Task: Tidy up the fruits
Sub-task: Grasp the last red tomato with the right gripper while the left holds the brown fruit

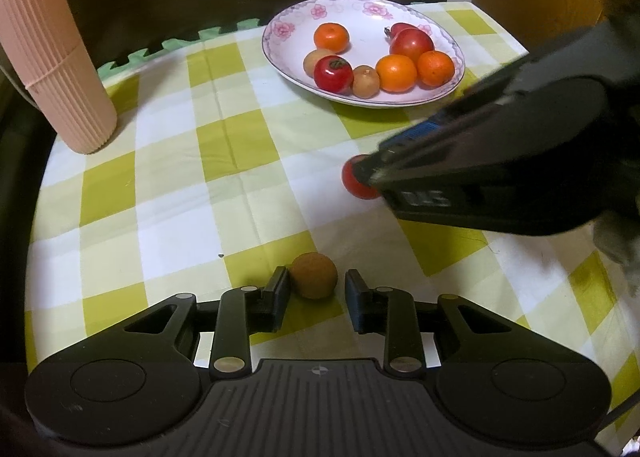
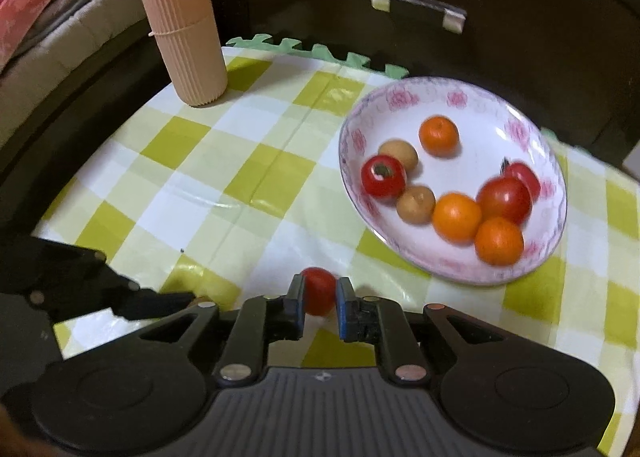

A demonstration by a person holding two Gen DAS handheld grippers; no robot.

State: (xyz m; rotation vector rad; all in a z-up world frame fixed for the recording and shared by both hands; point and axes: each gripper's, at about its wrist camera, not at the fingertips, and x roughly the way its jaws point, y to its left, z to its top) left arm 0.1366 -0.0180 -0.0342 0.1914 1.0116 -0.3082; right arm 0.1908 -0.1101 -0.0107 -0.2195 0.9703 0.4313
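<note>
Brown fruit [image 1: 314, 275] between parted left fingers [image 1: 280, 289]; tablecloth [image 1: 180, 185] beyond open.

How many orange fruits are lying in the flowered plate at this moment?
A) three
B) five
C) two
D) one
A: the flowered plate holds three orange fruits, one alone toward the back and two side by side at the front edge, along with red and brown fruits.
</note>
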